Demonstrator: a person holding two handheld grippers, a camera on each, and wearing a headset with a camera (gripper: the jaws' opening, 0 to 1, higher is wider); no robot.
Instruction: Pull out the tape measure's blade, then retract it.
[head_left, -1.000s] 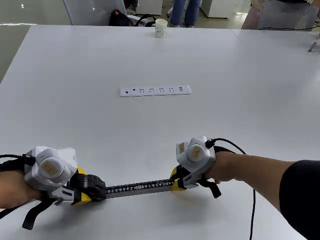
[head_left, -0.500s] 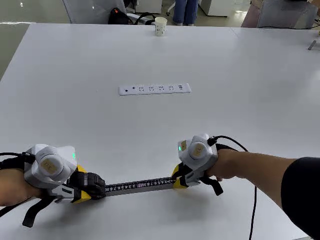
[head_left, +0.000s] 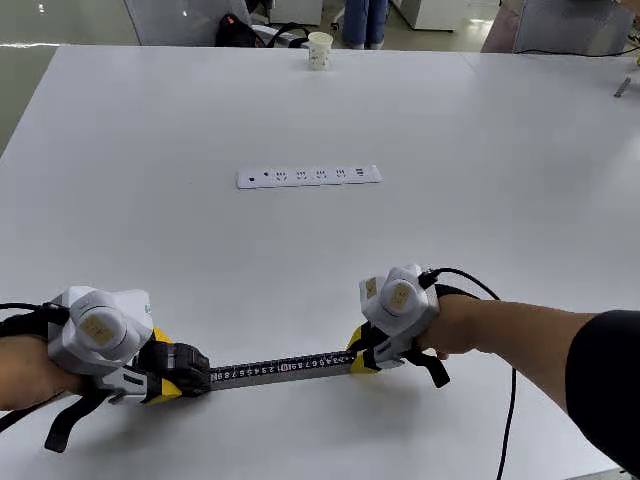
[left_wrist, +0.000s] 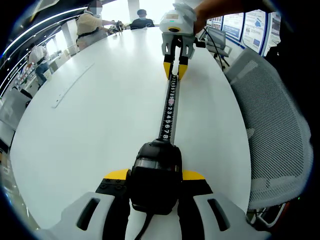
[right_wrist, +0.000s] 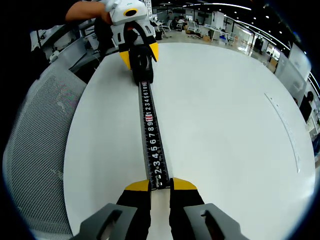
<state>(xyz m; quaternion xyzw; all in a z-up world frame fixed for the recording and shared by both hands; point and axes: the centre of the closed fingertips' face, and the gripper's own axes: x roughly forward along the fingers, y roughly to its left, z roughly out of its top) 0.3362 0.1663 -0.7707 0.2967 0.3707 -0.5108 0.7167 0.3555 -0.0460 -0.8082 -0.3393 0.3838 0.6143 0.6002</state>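
Observation:
A black tape measure case (head_left: 182, 366) (left_wrist: 156, 172) sits low at the near left, with my left gripper (head_left: 168, 372) (left_wrist: 156, 176) shut on it. Its dark numbered blade (head_left: 282, 367) (left_wrist: 170, 107) (right_wrist: 151, 142) runs out flat over the white table (head_left: 300, 260) toward the right. My right gripper (head_left: 358, 362) (right_wrist: 160, 186) is shut on the blade's tip. In the right gripper view the case (right_wrist: 141, 61) lies far off between the left gripper's yellow-tipped fingers (right_wrist: 125, 59). The left gripper view shows the right gripper (left_wrist: 175, 71) pinching the blade's far end.
A white power strip (head_left: 309, 177) lies in the middle of the table. A paper cup (head_left: 319, 50) stands at the far edge. A grey mesh chair (left_wrist: 272, 125) (right_wrist: 35, 145) stands just off the near table edge. A black cable (head_left: 500, 330) trails from the right hand.
The right gripper has moved a little further right with the blade's tip, so slightly more blade is out. The left gripper and case have stayed put.

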